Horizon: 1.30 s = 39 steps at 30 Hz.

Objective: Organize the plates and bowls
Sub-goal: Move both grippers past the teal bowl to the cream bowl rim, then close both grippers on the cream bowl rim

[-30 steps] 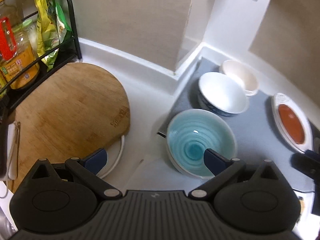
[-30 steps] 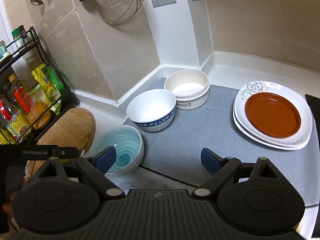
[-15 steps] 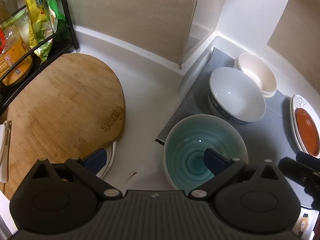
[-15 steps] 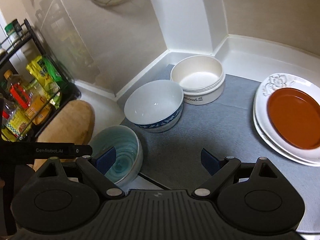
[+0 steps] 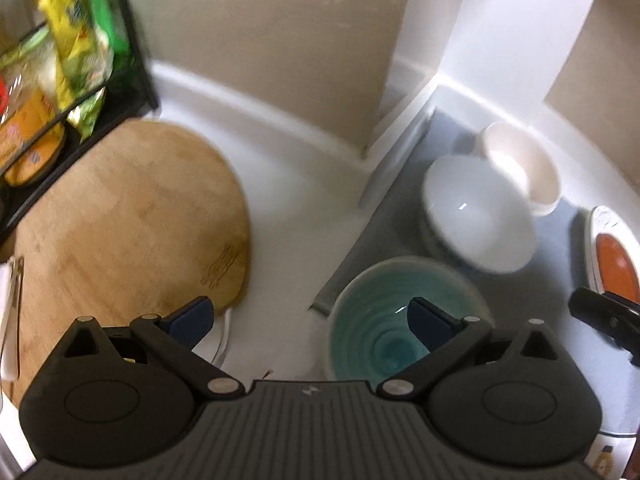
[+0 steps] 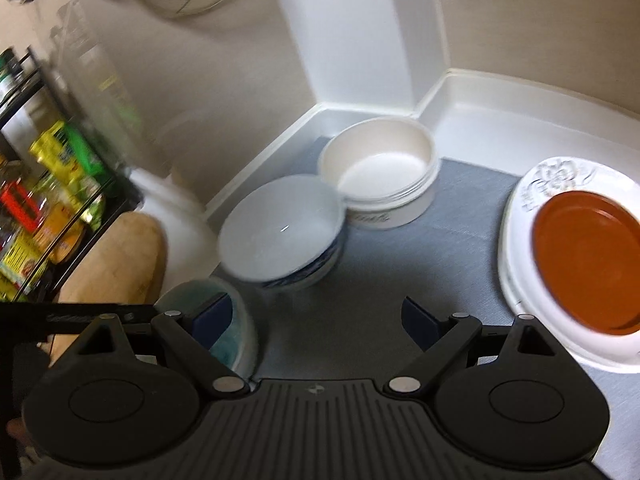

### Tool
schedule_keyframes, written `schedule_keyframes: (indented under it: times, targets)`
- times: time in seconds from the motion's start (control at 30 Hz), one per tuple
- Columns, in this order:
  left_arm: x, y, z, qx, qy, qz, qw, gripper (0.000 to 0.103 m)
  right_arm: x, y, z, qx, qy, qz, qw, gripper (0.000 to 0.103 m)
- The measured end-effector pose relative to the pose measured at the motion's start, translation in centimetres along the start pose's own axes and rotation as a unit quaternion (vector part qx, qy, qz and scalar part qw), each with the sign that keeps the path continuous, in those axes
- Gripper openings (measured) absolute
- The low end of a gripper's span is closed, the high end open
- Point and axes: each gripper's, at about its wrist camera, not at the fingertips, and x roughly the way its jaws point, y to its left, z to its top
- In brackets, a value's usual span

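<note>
We see both grippers, left (image 5: 308,320) and right (image 6: 316,320), with jaws spread wide, holding nothing. On the grey mat (image 6: 460,208) stand three bowls: teal (image 5: 376,308), white (image 6: 280,228), cream (image 6: 380,172); beside them, stacked plates (image 6: 568,240).

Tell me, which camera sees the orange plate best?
The right wrist view. There the orange plate shows almost whole, lying on a white flowered plate. In the left wrist view only a blurry sliver of it shows at the right edge.
</note>
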Motion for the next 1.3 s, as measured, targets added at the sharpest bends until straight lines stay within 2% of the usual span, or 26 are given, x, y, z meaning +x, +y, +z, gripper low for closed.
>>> schedule_keyframes:
  times: [0.23,0.33,0.4,0.43,0.5,0.53,0.57,0.6,0.93,1.2,1.27,1.3]
  targets:
    - [-1.3,-5.6,4.0,0.044,-0.041,-0.045,0.9972,0.103,-1.1,-3.7,2.8,0.03,-0.044,-0.034,0.998,0.093]
    - [-0.8,-9.1,6.2,0.068,-0.053,-0.052,0.9949,0.103,-1.2,-5.6,4.3,0.04,-0.057,-0.049,0.996,0.092]
    - [0.1,-11.5,7.6,0.089,-0.061,-0.04,0.9934,0.103,-0.7,-6.6,5.3,0.041,-0.058,-0.056,0.996,0.089]
    - [0.8,-12.6,8.3,0.093,-0.06,-0.035,0.9932,0.102,-0.3,-7.1,5.7,0.041,-0.057,-0.06,0.996,0.084]
    - [2.0,-14.5,9.2,0.1,-0.049,-0.042,0.9929,0.093,0.5,-7.9,6.4,0.047,-0.053,-0.066,0.995,0.071]
    - [2.7,-15.2,9.7,0.101,-0.04,-0.047,0.993,0.089,1.0,-8.3,6.7,0.051,-0.051,-0.064,0.995,0.061]
    - [3.5,-15.8,10.1,0.102,-0.031,-0.05,0.993,0.082,1.4,-8.6,6.9,0.055,-0.046,-0.063,0.995,0.055]
    - [4.3,-16.3,10.5,0.102,-0.024,-0.05,0.9932,0.08,1.9,-8.9,7.1,0.06,-0.043,-0.06,0.995,0.055]
    - [10.1,-19.3,12.9,0.137,-0.001,-0.023,0.9903,0.08,6.8,-9.5,8.8,0.067,-0.01,-0.045,0.997,0.054]
    - [13.3,-19.3,13.9,0.138,0.023,-0.015,0.99,0.08,10.3,-9.6,8.8,0.066,0.024,-0.048,0.996,0.054]
    - [13.7,-19.1,13.9,0.14,0.028,-0.016,0.9896,0.074,10.7,-9.5,8.8,0.061,0.026,-0.05,0.997,0.054]
    - [13.8,-19.0,13.9,0.142,0.031,-0.017,0.9892,0.065,10.9,-9.5,8.9,0.059,0.027,-0.051,0.997,0.053]
